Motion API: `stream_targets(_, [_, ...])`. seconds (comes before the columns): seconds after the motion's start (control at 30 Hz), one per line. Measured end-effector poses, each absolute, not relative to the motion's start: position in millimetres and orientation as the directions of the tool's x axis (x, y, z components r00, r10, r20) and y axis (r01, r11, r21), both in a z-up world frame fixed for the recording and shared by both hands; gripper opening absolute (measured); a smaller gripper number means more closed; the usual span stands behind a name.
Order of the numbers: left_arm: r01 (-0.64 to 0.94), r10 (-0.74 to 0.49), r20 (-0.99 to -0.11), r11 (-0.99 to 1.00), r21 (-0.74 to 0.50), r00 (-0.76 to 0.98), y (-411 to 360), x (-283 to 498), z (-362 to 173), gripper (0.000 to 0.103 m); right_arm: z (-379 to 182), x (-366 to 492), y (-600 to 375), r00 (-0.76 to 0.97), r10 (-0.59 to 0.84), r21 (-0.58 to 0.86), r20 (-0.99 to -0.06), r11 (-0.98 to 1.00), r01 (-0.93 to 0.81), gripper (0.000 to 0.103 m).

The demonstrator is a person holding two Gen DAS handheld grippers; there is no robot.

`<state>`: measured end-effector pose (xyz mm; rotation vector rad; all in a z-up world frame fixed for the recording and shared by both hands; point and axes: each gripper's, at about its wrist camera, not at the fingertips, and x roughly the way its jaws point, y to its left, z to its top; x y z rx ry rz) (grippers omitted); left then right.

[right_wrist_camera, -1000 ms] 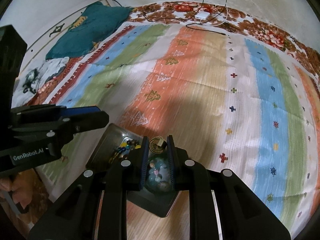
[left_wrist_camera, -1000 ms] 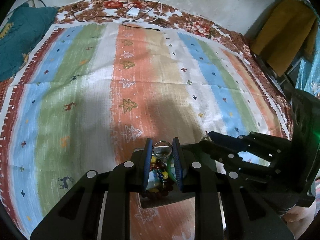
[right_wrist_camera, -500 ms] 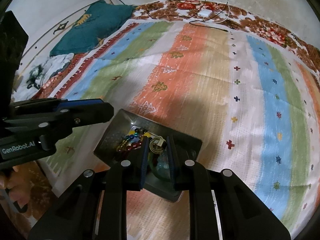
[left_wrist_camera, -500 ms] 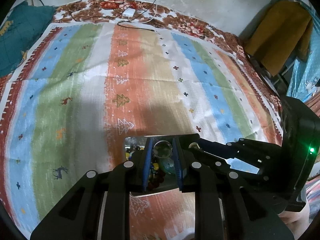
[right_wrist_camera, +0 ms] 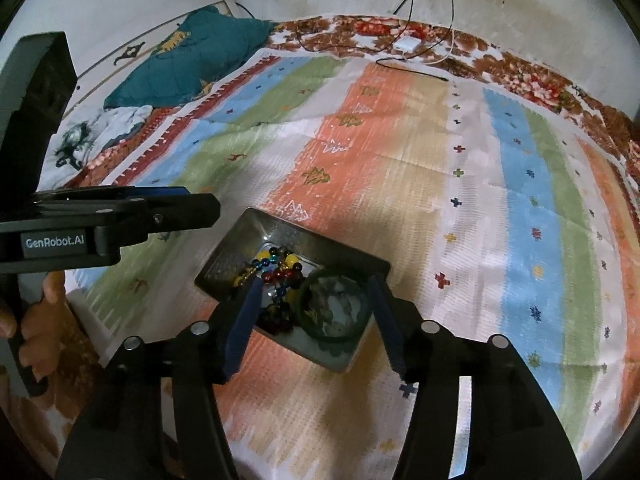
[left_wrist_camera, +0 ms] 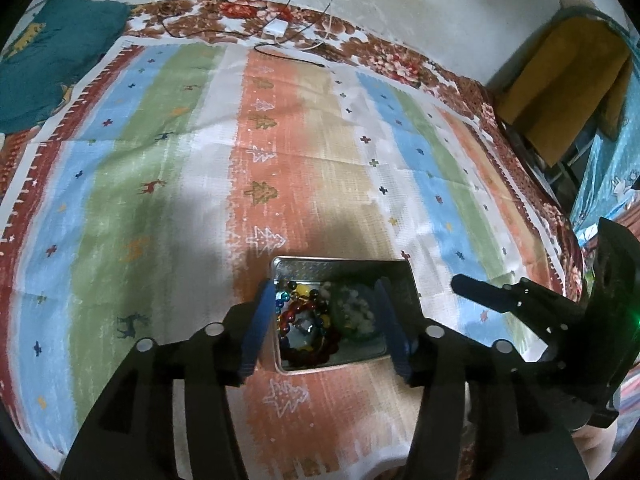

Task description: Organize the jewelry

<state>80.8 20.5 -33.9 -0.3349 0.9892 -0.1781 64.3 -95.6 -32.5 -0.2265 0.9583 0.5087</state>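
Observation:
A small metal tin (left_wrist_camera: 340, 266) (right_wrist_camera: 256, 224) lies on the striped bedspread. It holds coloured bead strings (left_wrist_camera: 304, 320) (right_wrist_camera: 276, 270) and a green bangle (left_wrist_camera: 356, 312) (right_wrist_camera: 334, 306). My left gripper (left_wrist_camera: 326, 312) is open and empty, held just above the tin with its blue pads either side of it. My right gripper (right_wrist_camera: 314, 306) is open and empty too, above the tin's near end. Each gripper shows in the other's view, the right one (left_wrist_camera: 516, 304) at the right and the left one (right_wrist_camera: 120, 220) at the left.
The striped bedspread (left_wrist_camera: 280, 152) covers the bed. A teal cloth (left_wrist_camera: 48, 64) lies at the far left corner. A white charger with cables (left_wrist_camera: 276, 28) lies at the far edge by the wall. A chair with yellow cloth (left_wrist_camera: 568, 80) stands at the right.
Both grippers were shut on small rings over the tin. Both have opened wide and drawn back upwards. The rings are no longer between the pads.

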Motion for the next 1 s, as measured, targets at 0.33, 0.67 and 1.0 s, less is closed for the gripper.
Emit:
stream_targets(0.33, [-0.010, -0.261, -0.783, 0.946, -0.323, 0.565, 22.3, 63.0, -32.1, 0.088, -24.2, 45.3, -110.0, 0.494, 0.332, 0.049, -0.804, 0.864, -0.502, 0.077])
stream_targets(0.67, [0.034, -0.237, -0.771, 0.962, -0.269, 0.591, 13.6, 42.5, -28.5, 0.097, -19.0, 31.8, -126.2, 0.511, 0.355, 0.088, -0.783, 0.876, -0.474, 0.093])
stream_targets(1.0, [0.057, -0.168, -0.760, 0.984, -0.170, 0.628, 1.4, 16.9, -26.4, 0.097, -16.8, 13.0, -140.9, 0.535, 0.377, 0.129, -0.756, 0.887, -0.443, 0.093])
